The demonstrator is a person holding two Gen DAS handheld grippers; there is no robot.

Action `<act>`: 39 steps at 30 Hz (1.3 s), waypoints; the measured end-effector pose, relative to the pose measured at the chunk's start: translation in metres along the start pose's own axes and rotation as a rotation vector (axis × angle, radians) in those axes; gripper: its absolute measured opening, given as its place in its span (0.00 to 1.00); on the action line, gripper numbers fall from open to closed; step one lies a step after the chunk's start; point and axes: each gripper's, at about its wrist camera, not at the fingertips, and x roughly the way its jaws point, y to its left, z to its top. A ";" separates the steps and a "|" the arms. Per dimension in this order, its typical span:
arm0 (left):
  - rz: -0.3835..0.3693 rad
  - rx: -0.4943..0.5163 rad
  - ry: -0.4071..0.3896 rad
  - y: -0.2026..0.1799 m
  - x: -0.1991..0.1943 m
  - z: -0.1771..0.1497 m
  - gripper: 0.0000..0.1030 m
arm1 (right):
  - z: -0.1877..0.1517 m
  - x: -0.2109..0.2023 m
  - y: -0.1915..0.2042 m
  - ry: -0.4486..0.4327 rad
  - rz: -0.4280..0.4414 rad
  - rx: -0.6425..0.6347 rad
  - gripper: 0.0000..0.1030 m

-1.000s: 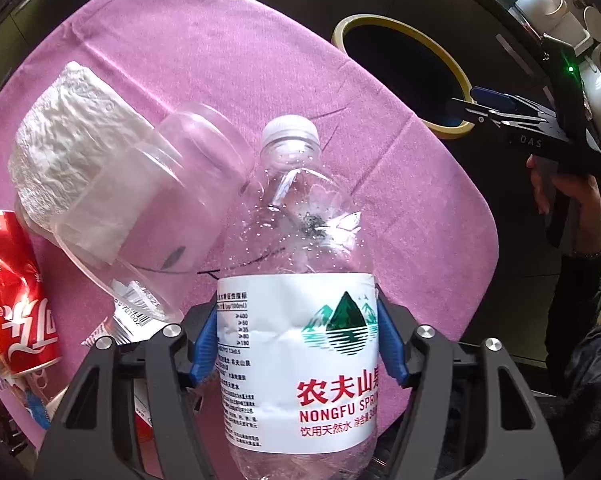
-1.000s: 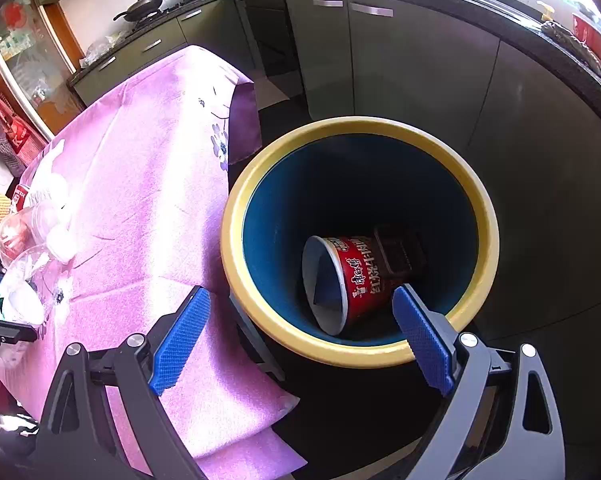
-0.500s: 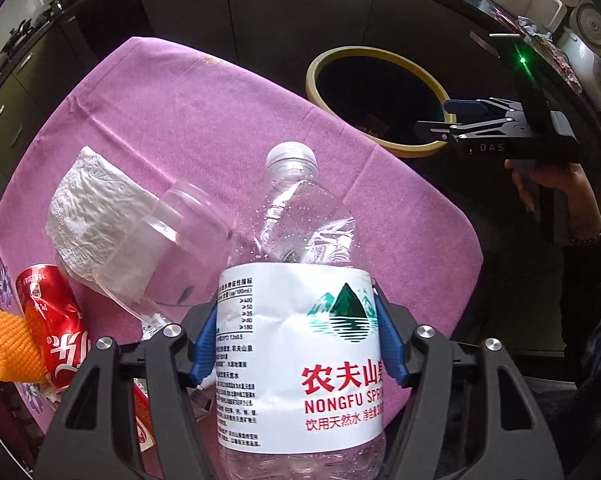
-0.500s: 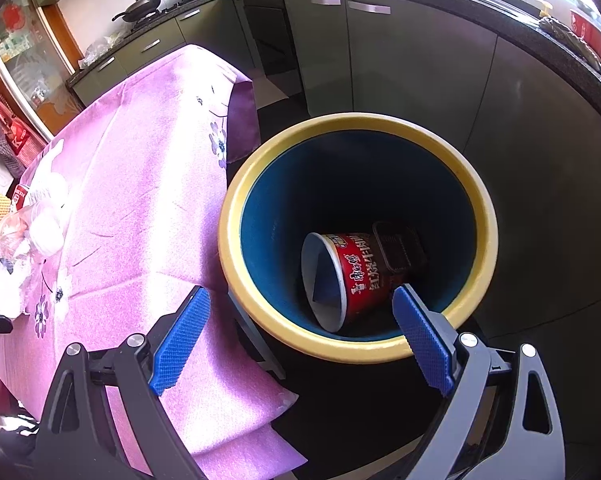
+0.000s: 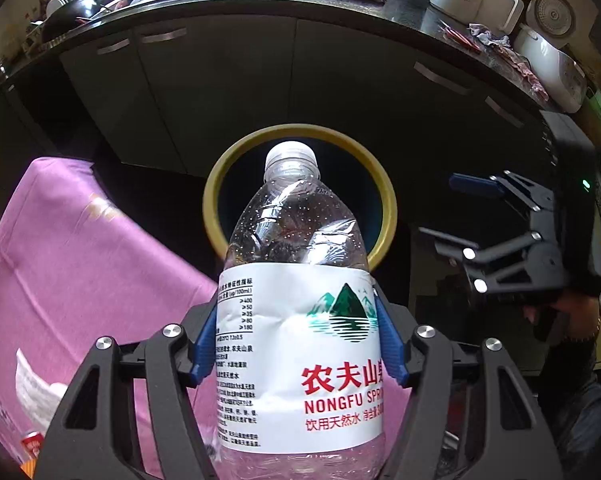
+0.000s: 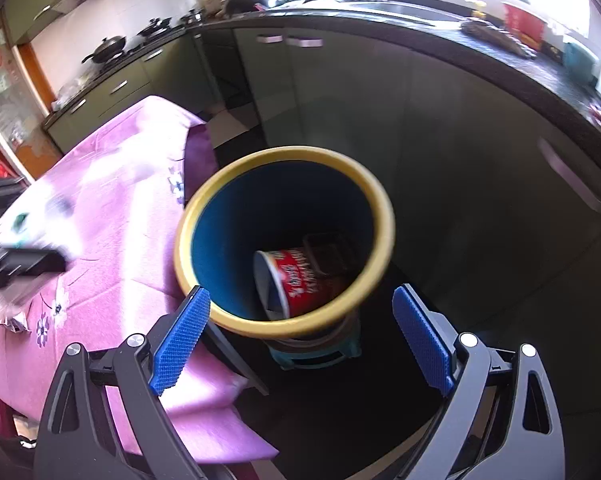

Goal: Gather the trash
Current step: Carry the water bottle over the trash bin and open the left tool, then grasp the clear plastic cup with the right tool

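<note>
Left gripper [image 5: 296, 344] is clamped on the clear plastic water bottle with white label [image 5: 296, 320], cap aimed at the yellow-rimmed blue bin [image 5: 384, 200] beyond the pink tablecloth [image 5: 72, 248], likely lined up for dropping. Right gripper [image 6: 300, 336] is spread, empty, facing the bin holding a red cup [image 6: 296, 276].

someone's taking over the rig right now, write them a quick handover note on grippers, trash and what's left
Left gripper: shut on the water bottle, held upright, pointed at the yellow-rimmed bin.
Right gripper: open, holding nothing, above the bin.
Done: a red noodle cup and a dark tray lie in the bin.
Left: drop the bottle in. More trash shows at the near edge of the purple tablecloth, including white paper.
</note>
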 end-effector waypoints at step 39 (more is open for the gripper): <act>0.335 -0.563 -0.454 0.125 -0.180 -0.246 0.91 | 0.008 0.014 0.159 0.049 0.294 -0.304 0.89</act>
